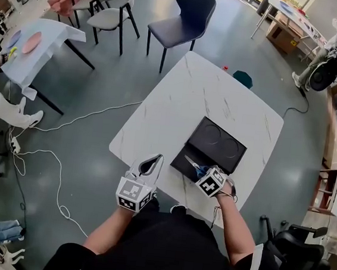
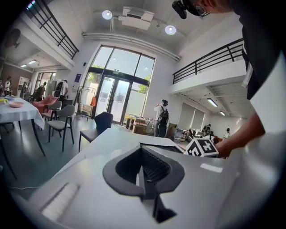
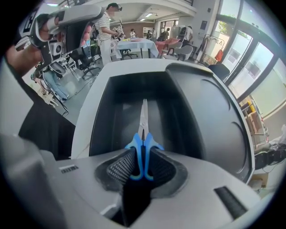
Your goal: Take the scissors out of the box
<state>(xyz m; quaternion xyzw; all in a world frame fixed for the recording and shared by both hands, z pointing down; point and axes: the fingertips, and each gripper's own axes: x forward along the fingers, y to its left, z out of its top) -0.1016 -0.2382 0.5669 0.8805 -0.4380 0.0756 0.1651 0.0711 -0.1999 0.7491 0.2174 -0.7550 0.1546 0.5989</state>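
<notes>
A pair of scissors [image 3: 143, 134] with blue handles and steel blades sticks out of my right gripper [image 3: 142, 166], whose jaws are shut on the handles. The blades point over the black box [image 3: 201, 112], above its near edge. In the head view the scissors [image 1: 194, 164] hang over the near left corner of the black box [image 1: 224, 144], with my right gripper [image 1: 203, 173] just behind them. My left gripper [image 1: 150, 166] stays over the table's near edge, left of the box, jaws shut on nothing. In the left gripper view that left gripper [image 2: 144, 172] points along the table.
The white marbled table [image 1: 184, 103] bears the box. A dark chair [image 1: 184, 18] stands at its far side and a teal object [image 1: 242, 78] by the far corner. Cables run over the floor at left. People stand further off in the room.
</notes>
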